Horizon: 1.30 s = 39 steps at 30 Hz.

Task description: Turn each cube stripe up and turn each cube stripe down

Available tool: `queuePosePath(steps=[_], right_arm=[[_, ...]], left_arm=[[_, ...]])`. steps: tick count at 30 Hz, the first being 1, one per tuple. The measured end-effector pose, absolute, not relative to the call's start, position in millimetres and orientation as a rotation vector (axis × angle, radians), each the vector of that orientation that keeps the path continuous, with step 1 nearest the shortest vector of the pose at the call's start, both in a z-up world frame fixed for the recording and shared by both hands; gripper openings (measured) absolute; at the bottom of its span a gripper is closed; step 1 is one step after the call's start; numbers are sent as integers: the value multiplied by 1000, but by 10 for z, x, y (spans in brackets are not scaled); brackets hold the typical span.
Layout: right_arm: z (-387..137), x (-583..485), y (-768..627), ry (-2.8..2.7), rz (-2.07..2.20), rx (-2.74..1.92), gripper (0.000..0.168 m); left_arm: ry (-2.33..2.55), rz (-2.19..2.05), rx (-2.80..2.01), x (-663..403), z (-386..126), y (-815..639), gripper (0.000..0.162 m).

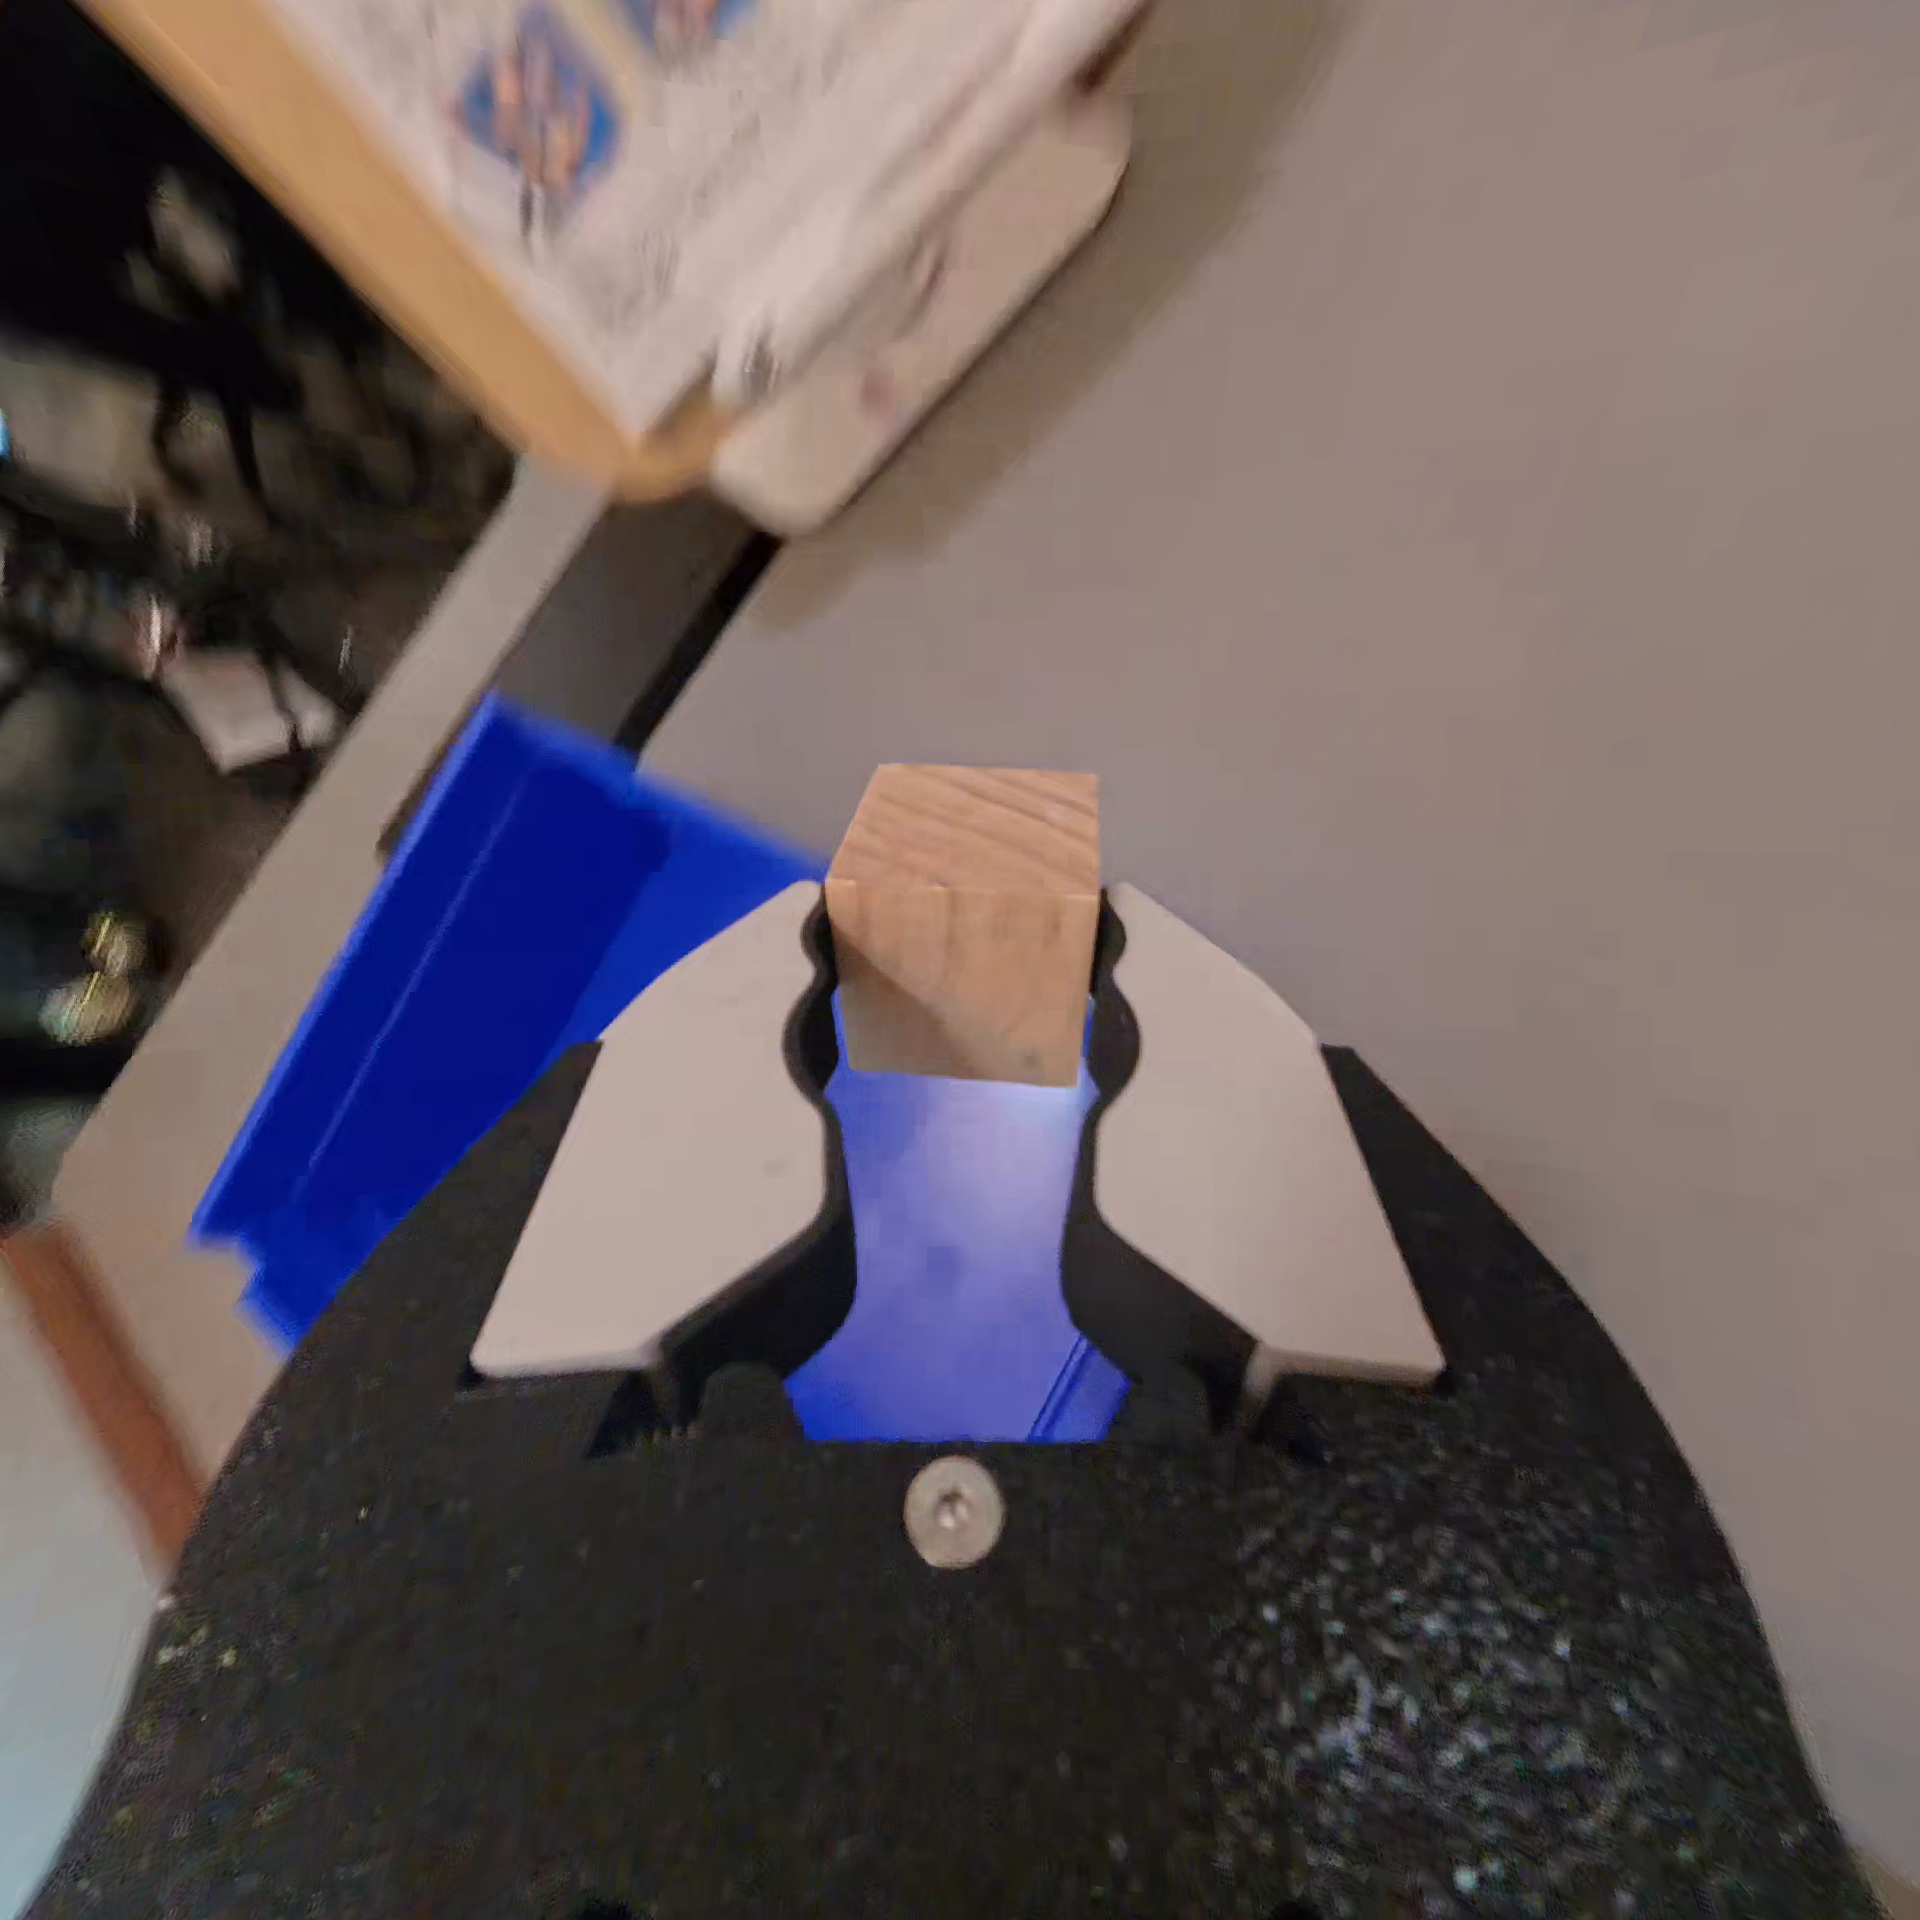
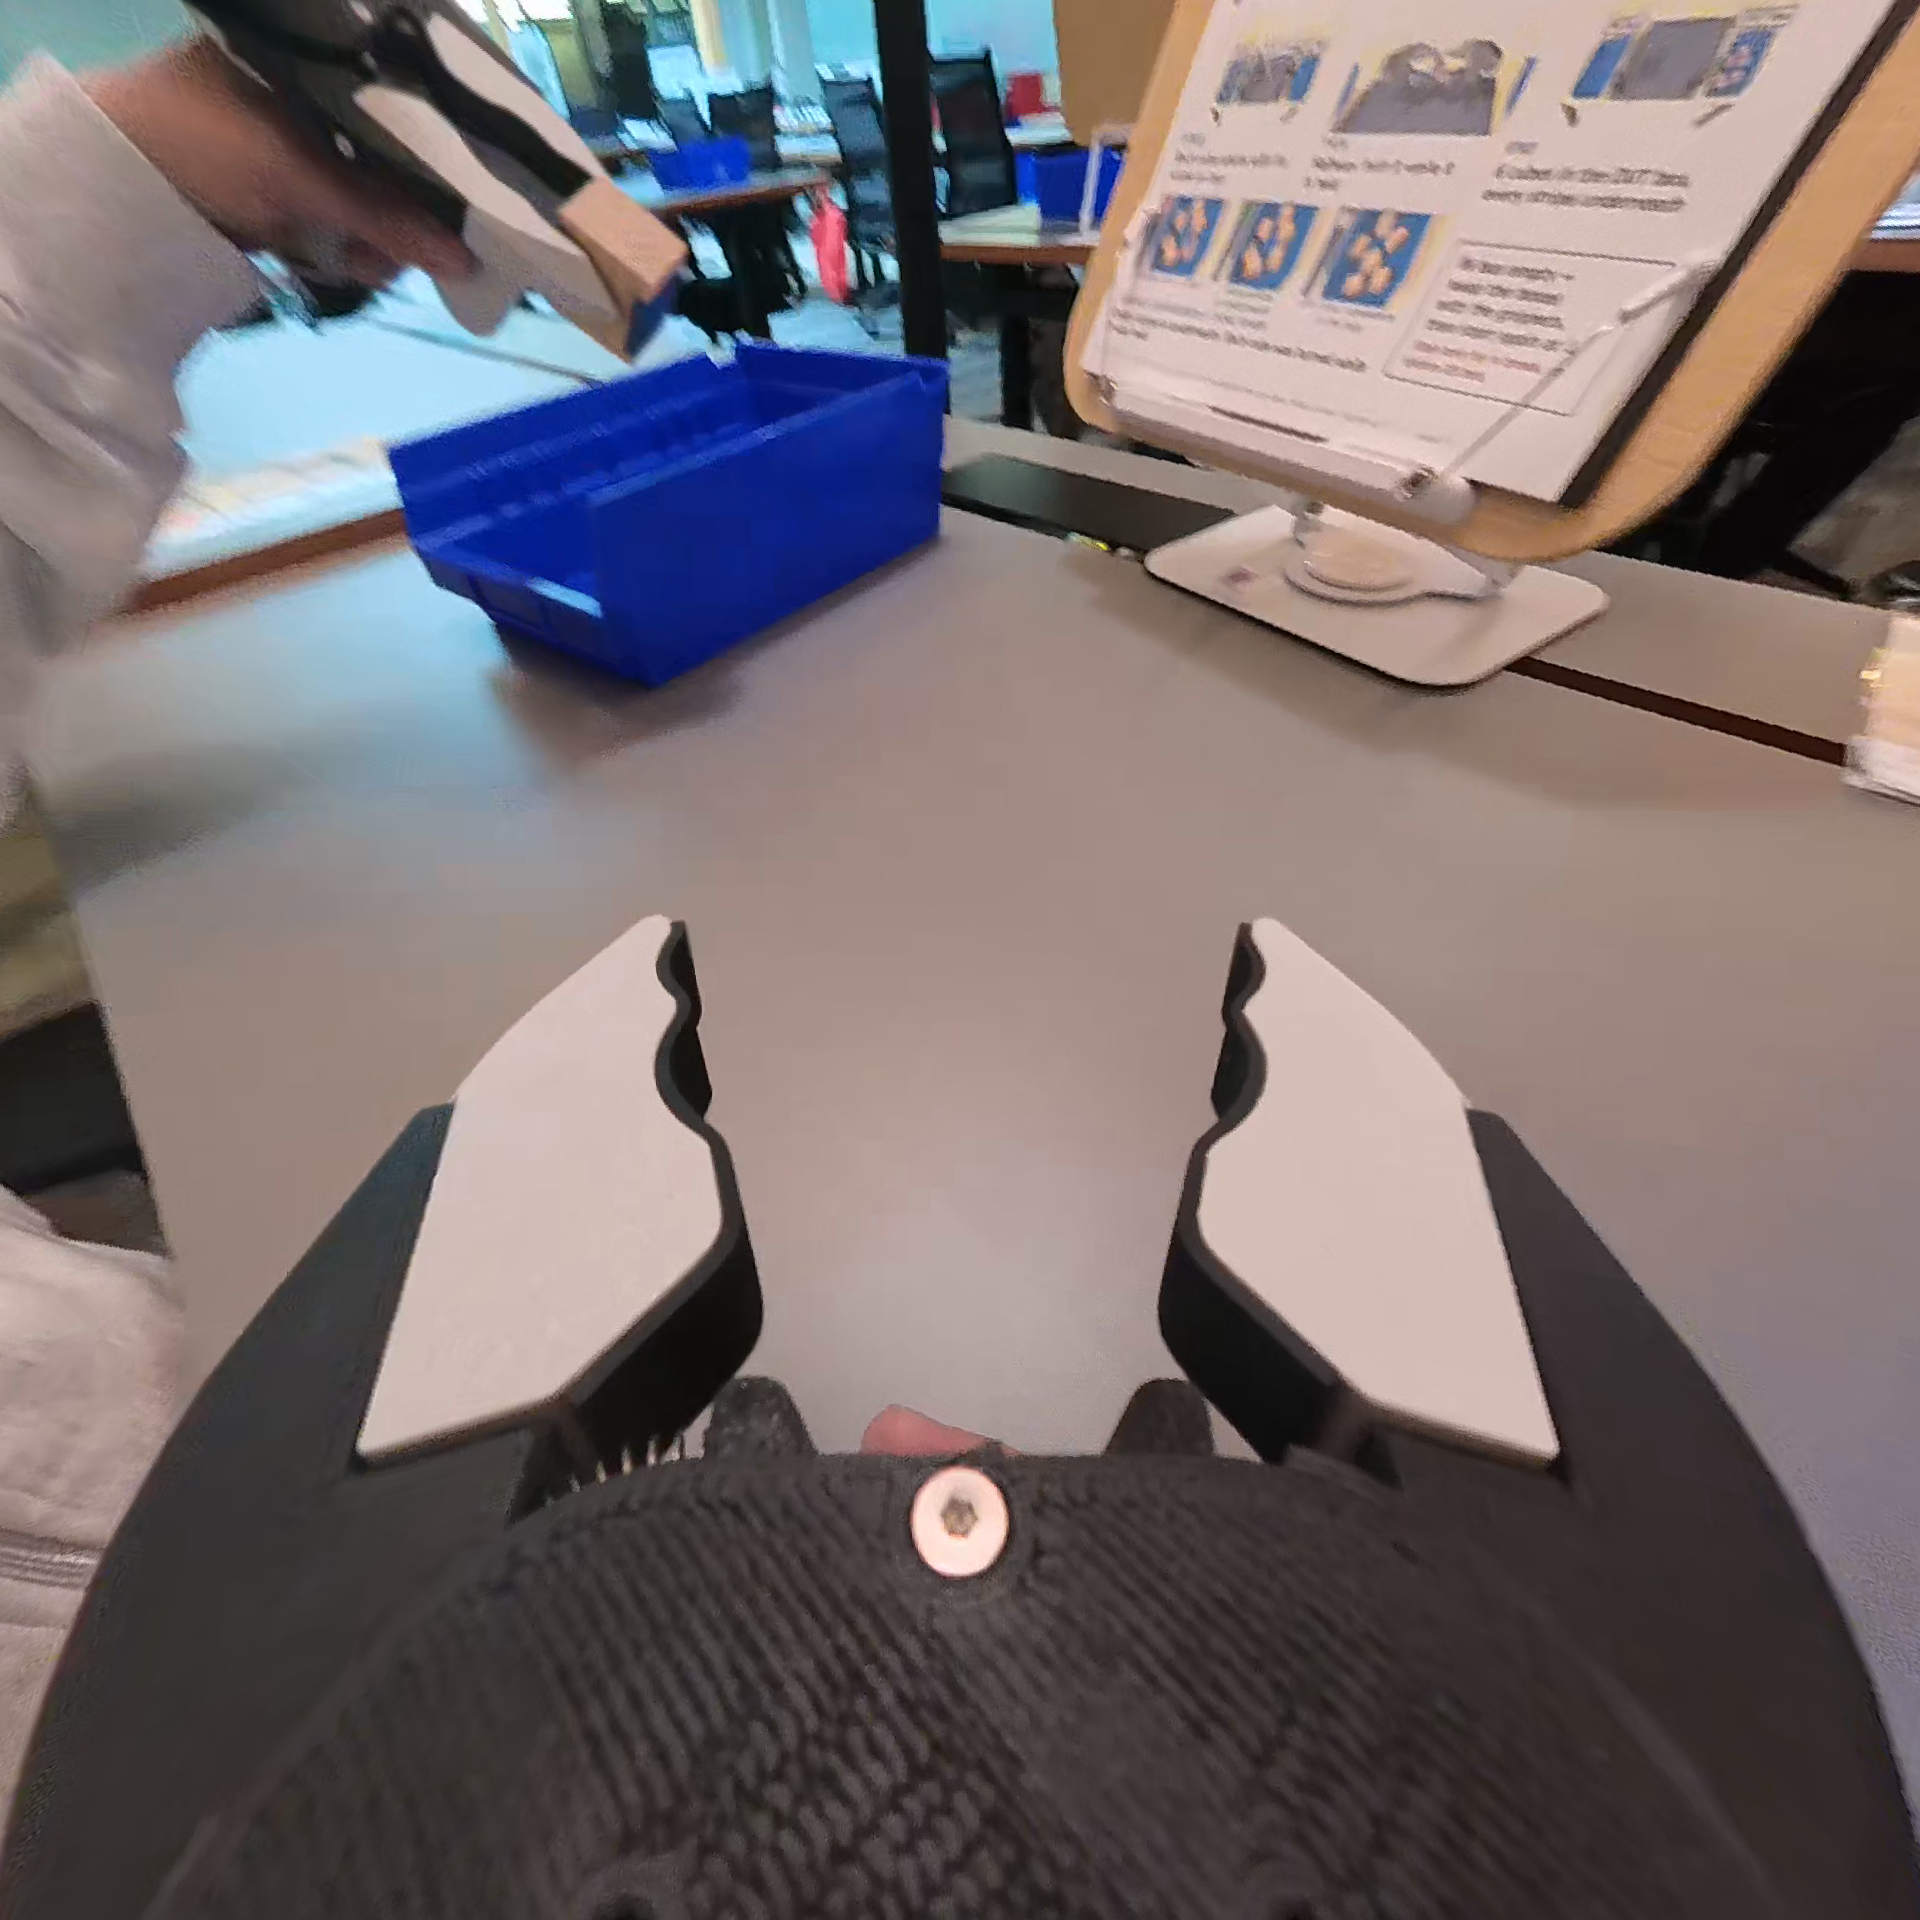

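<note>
My left gripper (image 1: 961, 940) is shut on a plain wooden cube (image 1: 966, 914) and holds it in the air above a blue plastic bin (image 1: 499, 987). In the right wrist view the left gripper (image 2: 613, 265) is at the upper left, above the bin (image 2: 686, 509), and the cube (image 2: 623, 249) shows a blue stripe on its lower face. My right gripper (image 2: 961, 997) is open and empty, low over the grey table (image 2: 1039, 779), well in front of the bin. The bin's inside is hidden from here.
A tilted board with printed instruction sheets (image 2: 1455, 239) stands on a white base (image 2: 1382, 603) at the table's back right. A person's pale sleeve (image 2: 73, 312) is at the left. A white object (image 2: 1886, 717) sits at the right edge.
</note>
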State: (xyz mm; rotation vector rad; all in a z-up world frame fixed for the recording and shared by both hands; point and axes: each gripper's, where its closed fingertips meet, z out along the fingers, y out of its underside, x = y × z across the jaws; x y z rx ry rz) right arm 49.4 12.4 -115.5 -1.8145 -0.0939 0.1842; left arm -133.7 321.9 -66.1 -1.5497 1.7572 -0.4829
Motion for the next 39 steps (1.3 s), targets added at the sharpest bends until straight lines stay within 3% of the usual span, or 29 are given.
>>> queuePosePath(steps=[6, 11, 14, 17, 28, 32, 35, 39], right_arm=[[-920, 189, 343, -10, 479, -1698, 104], [-768, -85, 456, 43, 760, -1627, 98], [-730, -206, 508, 84, 858, -1587, 103], [-662, -308, 511, 133, 1058, -1514, 92], [-700, -399, 618, 270, 1375, -1427, 84], [-712, -383, 642, 296, 1407, -1414, 70], [-716, -365, 644, 302, 1422, -1404, 45], [-759, -359, 651, 304, 1428, -1434, 44]], left_arm=[[1717, -1063, -1095, -703, -185, 1922, 45], [1726, -1391, -914, -335, -337, 1236, 45], [1749, -1492, -815, -222, -468, 970, 45], [1768, -1498, -698, -186, -552, 793, 45], [1825, -1380, -461, -235, -677, 518, 45], [1852, -1351, -439, -231, -729, 473, 45], [1874, -1285, -439, -205, -787, 475, 45], [1892, -1247, -460, -193, -835, 485, 45]])
